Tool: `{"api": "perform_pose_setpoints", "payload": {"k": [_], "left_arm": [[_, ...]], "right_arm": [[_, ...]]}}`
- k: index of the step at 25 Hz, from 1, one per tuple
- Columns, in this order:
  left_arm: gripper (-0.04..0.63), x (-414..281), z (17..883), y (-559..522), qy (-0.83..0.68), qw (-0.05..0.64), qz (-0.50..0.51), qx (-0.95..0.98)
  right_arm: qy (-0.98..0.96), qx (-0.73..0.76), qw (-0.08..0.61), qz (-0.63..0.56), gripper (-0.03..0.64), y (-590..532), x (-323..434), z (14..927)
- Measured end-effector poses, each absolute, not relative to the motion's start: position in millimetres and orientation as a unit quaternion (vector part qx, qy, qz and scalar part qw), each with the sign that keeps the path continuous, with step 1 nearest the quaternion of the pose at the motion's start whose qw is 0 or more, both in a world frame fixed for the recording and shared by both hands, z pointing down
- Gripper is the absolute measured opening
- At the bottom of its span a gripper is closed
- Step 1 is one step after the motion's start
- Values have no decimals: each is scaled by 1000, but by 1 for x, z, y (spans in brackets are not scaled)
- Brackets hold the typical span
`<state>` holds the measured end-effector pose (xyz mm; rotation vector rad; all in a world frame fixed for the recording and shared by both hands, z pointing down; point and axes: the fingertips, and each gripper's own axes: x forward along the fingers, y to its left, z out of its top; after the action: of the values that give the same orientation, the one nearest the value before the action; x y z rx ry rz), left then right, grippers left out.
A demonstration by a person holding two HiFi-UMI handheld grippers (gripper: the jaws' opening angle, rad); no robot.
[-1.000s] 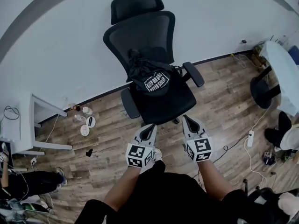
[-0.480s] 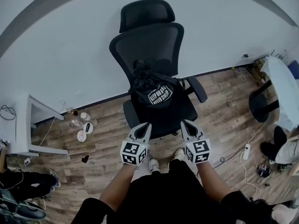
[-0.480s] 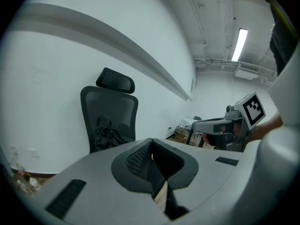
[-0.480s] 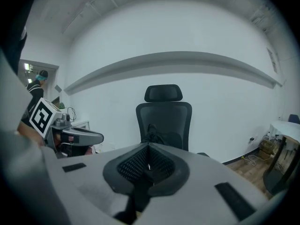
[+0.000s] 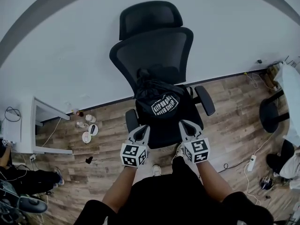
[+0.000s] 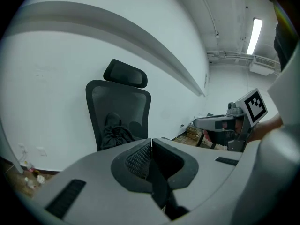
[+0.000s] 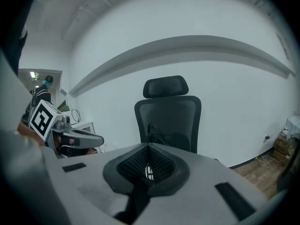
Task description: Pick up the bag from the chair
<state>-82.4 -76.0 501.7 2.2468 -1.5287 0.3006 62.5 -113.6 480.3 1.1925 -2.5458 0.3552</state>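
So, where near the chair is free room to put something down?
The front of the seat, in front of the bag, is bare. The floor right of the chair is bare up to the power strip. Left, towards the white desk, small containers crowd the floor.

Head view looks steeply down; both gripper views face same chair (image 5: 152,55), seemingly near.
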Motion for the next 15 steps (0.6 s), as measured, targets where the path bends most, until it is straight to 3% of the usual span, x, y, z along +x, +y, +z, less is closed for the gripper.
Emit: {"api": "perform_pose_setpoints", "payload": {"k": [15], "left_arm": [[25,-140,572,-161,-653,226,187,698]], "right_arm": [[-933,247,237,113,20,-243,2,581]]}}
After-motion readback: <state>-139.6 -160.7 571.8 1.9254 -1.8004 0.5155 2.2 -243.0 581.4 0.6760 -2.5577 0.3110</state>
